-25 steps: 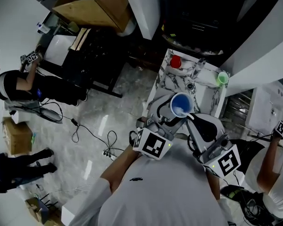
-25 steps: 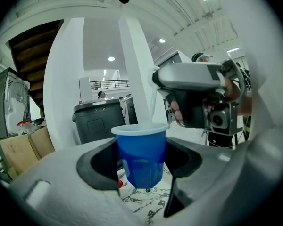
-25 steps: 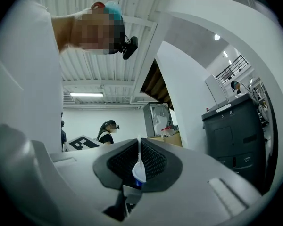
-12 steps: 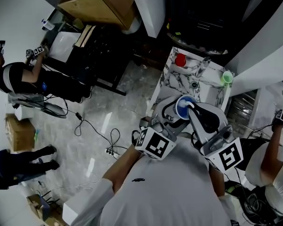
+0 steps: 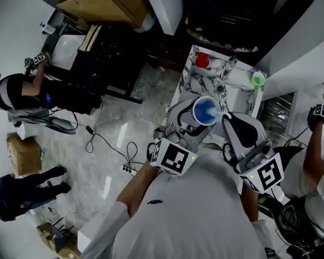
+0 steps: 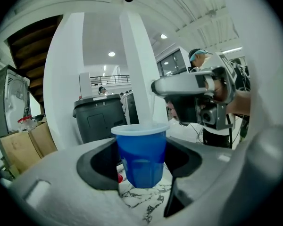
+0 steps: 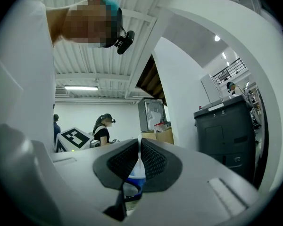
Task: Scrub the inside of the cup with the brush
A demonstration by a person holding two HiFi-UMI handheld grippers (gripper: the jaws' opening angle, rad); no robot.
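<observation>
A blue plastic cup (image 6: 140, 149) stands upright in the clamped left gripper (image 6: 142, 167), whose two dark pads press against its sides just below the pale rim, holding it in the air over a white marble-patterned table (image 5: 236, 90). From the head view the cup's open mouth faces the camera and shows a blue interior with a paler patch; what that patch is cannot be made out. The right gripper (image 7: 138, 157) is pinched nearly closed on the thin white handle of a brush (image 7: 139, 169), which runs down from between the ribbed pads towards the cup's rim directly below. The left gripper view shows the right gripper just above and to the right of the cup, with a faint pale shaft descending to the mouth; the bristle end is hidden. On the far part of the table, well apart from the held cup, stand a small red cup (image 5: 202, 60) and a small green cup (image 5: 257, 80), their contents too small to read. A dark grey lidded bin (image 6: 96, 119) stands behind the cup with its lid down, and cardboard boxes (image 6: 21, 147) sit to its left.
</observation>
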